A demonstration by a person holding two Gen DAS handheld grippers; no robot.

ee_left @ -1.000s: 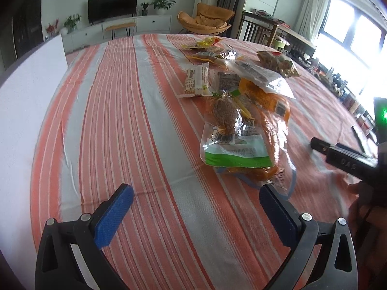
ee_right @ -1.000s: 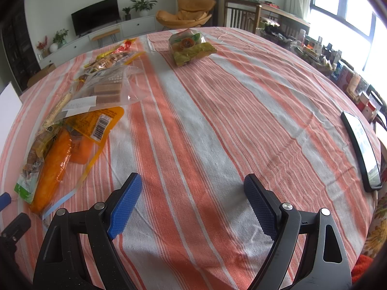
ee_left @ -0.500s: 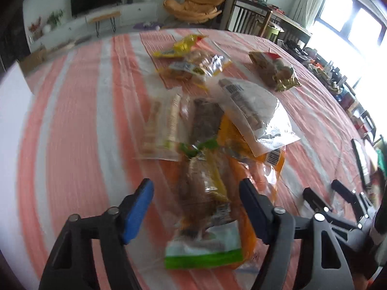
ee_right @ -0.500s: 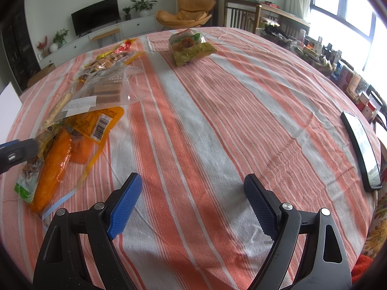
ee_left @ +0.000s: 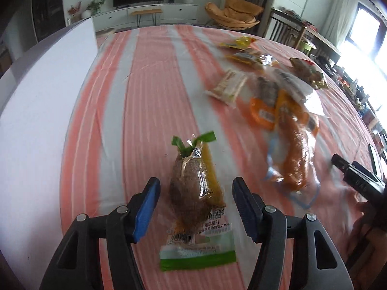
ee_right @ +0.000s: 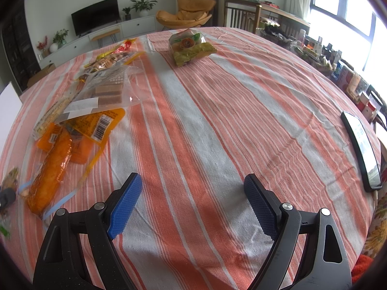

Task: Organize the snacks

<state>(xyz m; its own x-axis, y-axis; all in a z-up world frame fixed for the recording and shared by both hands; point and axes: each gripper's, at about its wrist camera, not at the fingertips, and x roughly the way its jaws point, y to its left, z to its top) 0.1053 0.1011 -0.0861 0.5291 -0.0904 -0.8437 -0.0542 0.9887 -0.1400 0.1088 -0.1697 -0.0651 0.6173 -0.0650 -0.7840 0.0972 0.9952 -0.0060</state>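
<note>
Between left claw [ee_left: 195, 201] pads lies a brown vacuum-packed snack [ee_left: 193, 188], flat on the striped worktop [ee_left: 150, 101]; pads half-spread, not touching it. Right claw [ee_right: 189, 203] spread wide over bare cloth. Remaining snack pile [ee_right: 79, 120] sits apart, left of right claw.

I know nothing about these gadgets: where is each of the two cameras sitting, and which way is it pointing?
Left wrist view: sits on the left gripper, looking down along its fingers at a brown snack packet with green ends lying between the blue pads; the other gripper's black tip and a bit of hand show at the right edge.
Right wrist view: sits on the right gripper, facing bare striped tablecloth between wide-apart fingers; a phone lies right.
Shared: the tablecloth, the orange sausage packet and the television.
</note>
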